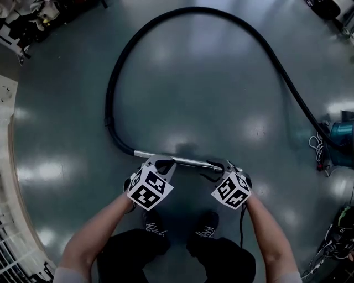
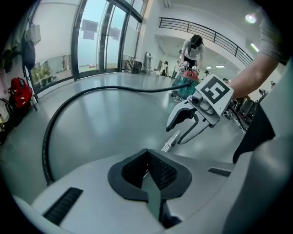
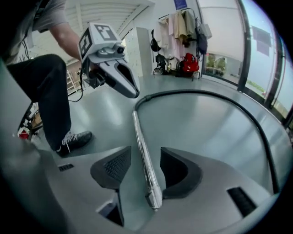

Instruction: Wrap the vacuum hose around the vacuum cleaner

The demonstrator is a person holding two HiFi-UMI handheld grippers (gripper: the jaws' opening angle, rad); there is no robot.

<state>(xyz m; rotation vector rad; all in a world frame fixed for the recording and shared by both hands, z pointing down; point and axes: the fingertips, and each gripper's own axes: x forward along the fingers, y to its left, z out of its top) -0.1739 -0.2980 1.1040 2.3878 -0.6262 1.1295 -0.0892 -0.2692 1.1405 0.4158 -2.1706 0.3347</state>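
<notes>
Wrapping not begun. Black vacuum hose [image 1: 199, 9] loops wide over floor, upper frame, reaching teal vacuum cleaner [image 1: 342, 132] at right edge. Left gripper [image 1: 163, 163] jaws together, empty. Right gripper [image 1: 219, 166] jaws apart, straddling chrome wand [image 1: 182, 161], lower centre.

Our black vacuum hose [image 1: 166, 22] loops wide over the floor [image 1: 193, 99], chrome wand [image 1: 171, 160] at one end, teal vacuum cleaner [image 1: 342, 135] at the other.
</notes>
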